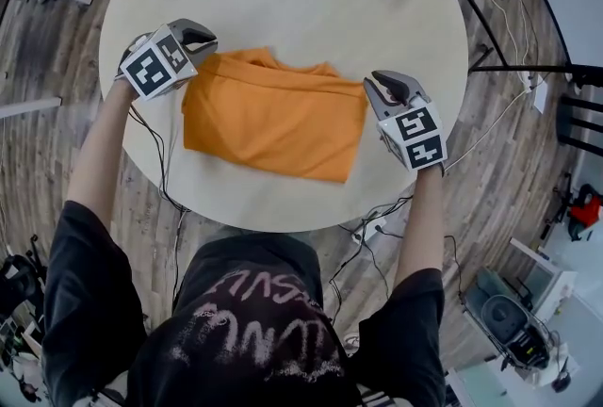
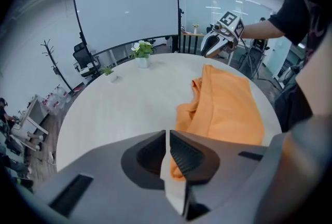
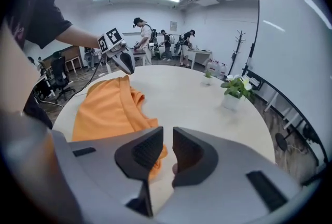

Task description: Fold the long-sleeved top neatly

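The orange top lies as a folded rectangle near the near edge of the worktop, its far side a little bunched. The left tool, at its left end, is almost pressed together, with only a thin slit and no cloth inside. The right tool, at its right end, stands slightly spread and empty. A pinch on one layer only could pull the fold askew. The print on the person's shirt is not legible.

Top: orange cloth, soft, matt
Table: pale, smooth, matt
Floor: grained wood planks
Right gripper: grey matt plastic
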Tool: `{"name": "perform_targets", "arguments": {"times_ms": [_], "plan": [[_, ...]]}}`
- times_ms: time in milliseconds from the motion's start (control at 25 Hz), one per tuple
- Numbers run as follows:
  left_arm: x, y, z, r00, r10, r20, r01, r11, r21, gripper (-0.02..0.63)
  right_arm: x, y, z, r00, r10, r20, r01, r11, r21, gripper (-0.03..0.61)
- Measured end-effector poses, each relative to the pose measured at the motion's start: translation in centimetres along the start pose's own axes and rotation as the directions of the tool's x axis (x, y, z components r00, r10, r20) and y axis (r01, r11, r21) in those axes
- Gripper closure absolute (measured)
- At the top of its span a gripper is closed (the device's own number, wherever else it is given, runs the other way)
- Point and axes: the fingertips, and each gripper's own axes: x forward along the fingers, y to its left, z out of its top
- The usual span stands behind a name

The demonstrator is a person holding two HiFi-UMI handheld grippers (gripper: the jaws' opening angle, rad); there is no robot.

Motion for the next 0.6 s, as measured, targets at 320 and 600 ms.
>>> {"name": "perform_targets", "arguments": {"times_ms": [320,600], "plan": [[-5.2,-4.2,0.9,0.968,-0.037,0.249,0.072,0.988,-0.134,0.603,-4.5,4.1,0.7,0.992,-0.053,0.113,0.042,0.995,0.093,0.572],[-11.3,-9.8,1.2,0.867,-0.041,0.497,0.170,0.961,-0.217,0.603,-8.8,9.8,0.2,0.966,-0.142,0.215,0.090,0.967,0.237,0.574]]}}
